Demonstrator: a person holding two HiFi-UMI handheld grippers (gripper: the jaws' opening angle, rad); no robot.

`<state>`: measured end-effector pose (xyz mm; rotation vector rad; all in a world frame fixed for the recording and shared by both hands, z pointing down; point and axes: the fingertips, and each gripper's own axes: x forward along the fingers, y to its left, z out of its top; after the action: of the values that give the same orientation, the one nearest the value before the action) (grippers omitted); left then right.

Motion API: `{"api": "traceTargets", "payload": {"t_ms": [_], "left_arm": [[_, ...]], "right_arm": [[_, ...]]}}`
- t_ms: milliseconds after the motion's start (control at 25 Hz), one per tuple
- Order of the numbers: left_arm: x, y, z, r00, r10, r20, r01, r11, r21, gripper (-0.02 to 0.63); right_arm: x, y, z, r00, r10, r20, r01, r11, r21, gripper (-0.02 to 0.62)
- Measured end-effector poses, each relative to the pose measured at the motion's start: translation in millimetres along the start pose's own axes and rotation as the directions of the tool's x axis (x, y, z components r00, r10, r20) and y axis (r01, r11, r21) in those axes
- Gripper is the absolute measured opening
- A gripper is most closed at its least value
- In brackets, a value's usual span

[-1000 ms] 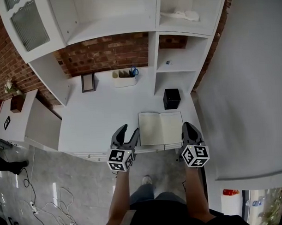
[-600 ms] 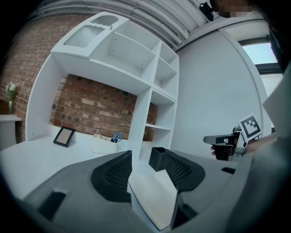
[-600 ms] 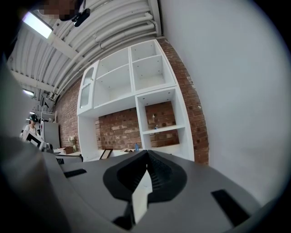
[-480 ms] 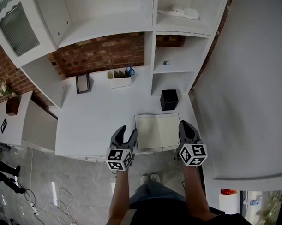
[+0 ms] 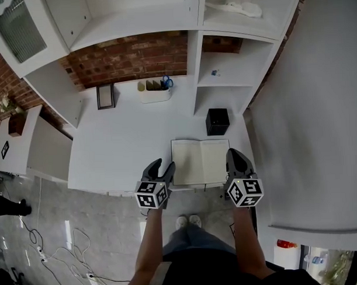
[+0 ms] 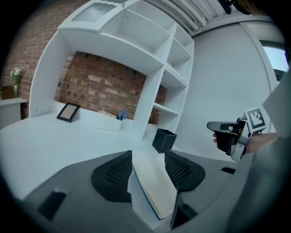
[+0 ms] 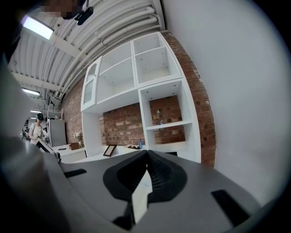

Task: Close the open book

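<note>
The book (image 5: 201, 161) lies open and flat at 12 o'clock, right in front of me. Its near edge runs just inside the front edge of the tabletop (image 5: 126, 141). Its right edge is close to where the tabletop ends at the grey wall (image 5: 306, 105), at 3 o'clock, so I have little room on that side. From 9 to 11 o'clock of the book the white surface is wide and open. It runs back to a picture frame (image 5: 105, 96) and a white tray (image 5: 154, 92) of pens and scissors against the brick. A black box (image 5: 217, 121) stands at 1 o'clock of the book, near its far right corner but apart from it, in front of the shelf unit (image 5: 194, 68).

My left gripper (image 5: 164, 164) sits at 9 o'clock of the book, by its near left corner, over the tabletop's front edge. Its jaws are well apart and clamp nothing. In the left gripper view the book's left edge, with a blue line under the pages, runs through the gap between them.

My right gripper (image 5: 233, 154) sits at 3 o'clock of the book, along its right edge. Its jaws meet at the tips. A white sliver shows in the narrow slot behind them, and I cannot tell whether it is a page or the surface below.
</note>
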<state>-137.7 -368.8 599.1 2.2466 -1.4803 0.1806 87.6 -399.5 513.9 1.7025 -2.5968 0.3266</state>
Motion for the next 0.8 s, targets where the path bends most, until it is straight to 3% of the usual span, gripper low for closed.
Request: {"api": "traceTargets", "payload": {"t_ms": [400,800], "left_arm": [[21.7,6.5,-62.6,0.972,-0.006,-0.234,-0.043,0.978,-0.205,0.196],[19.7,2.6,-101.6,0.948,-0.005,-0.319,-0.100,0.945,-0.311,0.192]], "right_arm": [[5.1,-8.3,-10.7,0.999,0.018,-0.031,-0.018,1.000,0.000,-0.002],[8.0,-7.5,-14.0,0.999,0.031,-0.038,-0.031,0.999,0.008,-0.002]]}}
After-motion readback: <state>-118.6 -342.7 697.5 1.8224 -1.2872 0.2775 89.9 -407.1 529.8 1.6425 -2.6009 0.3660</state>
